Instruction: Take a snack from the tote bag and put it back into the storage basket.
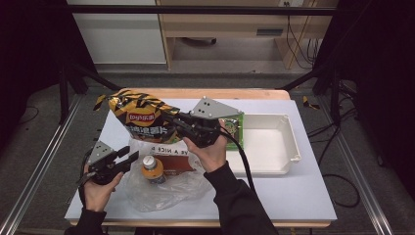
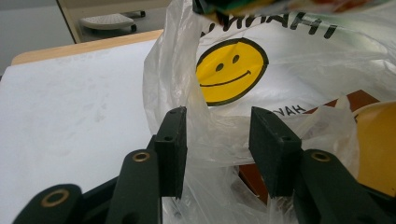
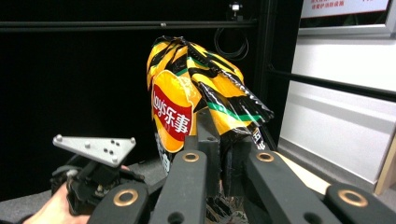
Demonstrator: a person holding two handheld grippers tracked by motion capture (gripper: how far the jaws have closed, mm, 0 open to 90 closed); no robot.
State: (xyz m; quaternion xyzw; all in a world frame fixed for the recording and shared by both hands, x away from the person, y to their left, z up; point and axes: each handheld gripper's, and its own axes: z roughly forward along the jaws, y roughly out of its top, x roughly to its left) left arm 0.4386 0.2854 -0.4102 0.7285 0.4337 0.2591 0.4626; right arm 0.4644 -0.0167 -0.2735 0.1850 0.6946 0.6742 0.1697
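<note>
My right gripper (image 1: pixel 172 120) is clamped on the chip bag (image 1: pixel 139 117), held up left of centre in the high view, above the plastic bag (image 1: pixel 161 183). My left gripper (image 1: pixel 128 157), lower left, has jaws half apart with bag film (image 2: pixel 219 135) between them; can't tell if the pads press it.

A green packet (image 1: pixel 234 128) sits mostly hidden behind the right gripper (image 1: pixel 172 120) — its print too small to read; the plastic bag (image 1: pixel 161 183) veils the brown box (image 1: pixel 176 165) inside.
</note>
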